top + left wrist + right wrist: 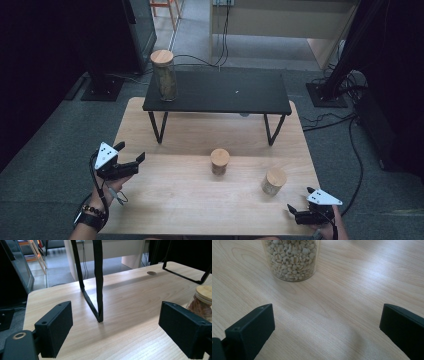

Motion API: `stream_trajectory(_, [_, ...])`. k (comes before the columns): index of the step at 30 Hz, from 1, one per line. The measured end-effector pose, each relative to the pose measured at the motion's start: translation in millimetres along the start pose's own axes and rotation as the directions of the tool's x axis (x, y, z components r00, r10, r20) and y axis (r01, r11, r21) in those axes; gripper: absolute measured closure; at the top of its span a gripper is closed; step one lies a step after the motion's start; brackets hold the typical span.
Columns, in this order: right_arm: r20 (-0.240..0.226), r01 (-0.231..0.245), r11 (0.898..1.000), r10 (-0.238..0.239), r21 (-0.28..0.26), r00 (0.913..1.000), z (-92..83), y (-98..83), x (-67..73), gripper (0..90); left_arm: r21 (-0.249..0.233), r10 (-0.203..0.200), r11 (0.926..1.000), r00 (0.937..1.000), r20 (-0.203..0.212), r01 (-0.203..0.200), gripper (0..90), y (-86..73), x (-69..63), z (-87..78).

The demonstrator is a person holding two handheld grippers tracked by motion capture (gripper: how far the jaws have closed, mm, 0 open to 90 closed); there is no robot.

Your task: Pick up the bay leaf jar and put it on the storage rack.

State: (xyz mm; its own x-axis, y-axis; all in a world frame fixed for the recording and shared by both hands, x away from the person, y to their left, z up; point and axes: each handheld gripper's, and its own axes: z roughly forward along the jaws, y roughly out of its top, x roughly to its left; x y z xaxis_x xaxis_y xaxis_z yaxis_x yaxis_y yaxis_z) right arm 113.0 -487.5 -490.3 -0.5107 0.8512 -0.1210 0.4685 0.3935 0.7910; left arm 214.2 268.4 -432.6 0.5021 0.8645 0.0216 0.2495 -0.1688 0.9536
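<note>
High view has the left gripper (127,155) over the left edge of the wooden tabletop (200,205), jaws apart with nothing between them. At the front right corner sits the right gripper (300,209), its jaws also spread wide and empty. Nearest to it is a short jar of pale beans (273,181) with a wooden lid, standing upright near the right edge; right gripper view puts this jar (292,258) ahead of the jaws, apart from them, on bare wood. A second short jar (220,161) with brownish contents stands mid-tabletop, and left gripper view catches it (201,301) beyond the right-hand jaw. A black shelf (217,92) on thin metal legs spans the far half of the tabletop, with a tall lidded jar (163,75) upright at its left end.
</note>
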Motion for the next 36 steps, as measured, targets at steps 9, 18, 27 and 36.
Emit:
stream_trajectory(9, [0.000, 0.000, 1.000, 0.000, -0.001, 1.0000, 0.0, -0.1, 0.1, 0.0, 0.023, -0.025, 0.9994, 0.9997, -0.006, 0.026, 12.1, -21.2, 0.0, -5.5])
stream_trajectory(18, [0.002, -0.001, 1.000, 0.001, 0.000, 1.0000, 0.0, 0.1, 0.5, 0.0, 0.030, -0.042, 0.9986, 0.9988, -0.023, 0.043, 12.1, -40.1, -0.3, -12.2])
stream_trajectory(27, [0.006, 0.003, 1.000, -0.003, 0.003, 1.0000, 0.3, 0.6, 1.3, 0.0, 0.041, -0.057, 0.9975, 0.9979, -0.031, 0.058, 12.1, -59.4, 0.0, -18.7])
stream_trajectory(36, [0.004, 0.004, 1.000, -0.004, 0.001, 1.0000, 0.2, 0.2, 1.5, 0.0, 0.059, -0.084, 0.9945, 0.9952, -0.050, 0.087, 12.1, -80.6, -1.8, -25.0])
